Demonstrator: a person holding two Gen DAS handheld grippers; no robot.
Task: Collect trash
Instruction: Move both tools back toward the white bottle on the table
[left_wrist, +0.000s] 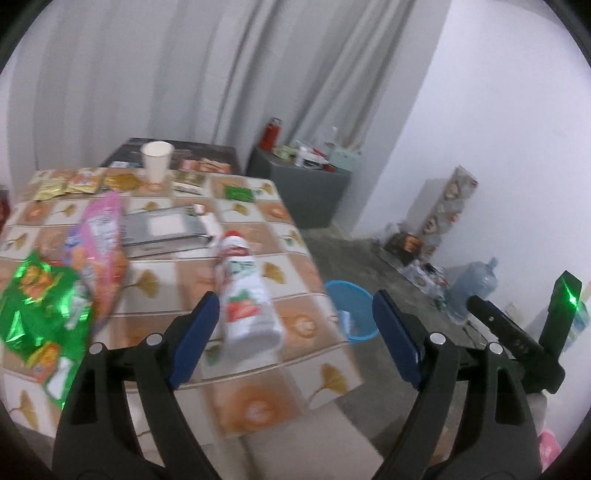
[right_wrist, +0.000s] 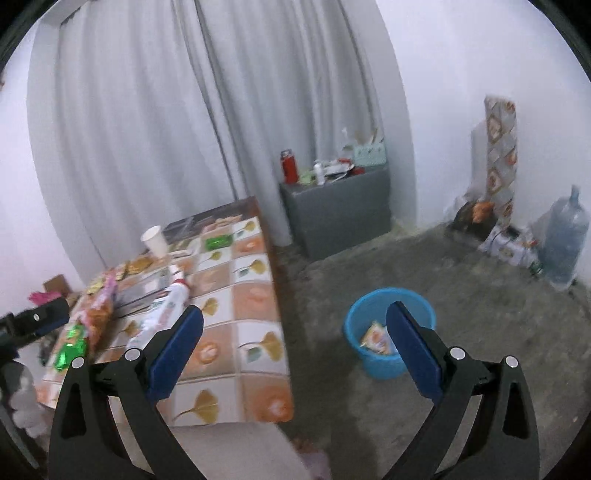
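A white strawberry-print bottle (left_wrist: 243, 291) lies on its side on the tiled tablecloth (left_wrist: 295, 254), just ahead of my left gripper (left_wrist: 295, 328), which stands open and empty. A pink snack bag (left_wrist: 101, 243) and a green foil bag (left_wrist: 40, 310) lie to its left. My right gripper (right_wrist: 293, 350) is open and empty too, over the table's edge (right_wrist: 280, 332). The blue bin (right_wrist: 388, 332) stands on the floor right of the table with a wrapper (right_wrist: 375, 338) inside. The bottle (right_wrist: 162, 314), pink bag (right_wrist: 101, 310) and green bag (right_wrist: 70, 349) also show in the right wrist view.
A white paper cup (left_wrist: 157, 160), gold packets (left_wrist: 66, 182), a green packet (left_wrist: 240, 192) and a grey flat box (left_wrist: 166, 229) lie further back on the table. A grey cabinet (right_wrist: 340, 210) with clutter stands by the curtain. A large water jug (right_wrist: 563, 243) stands at the wall.
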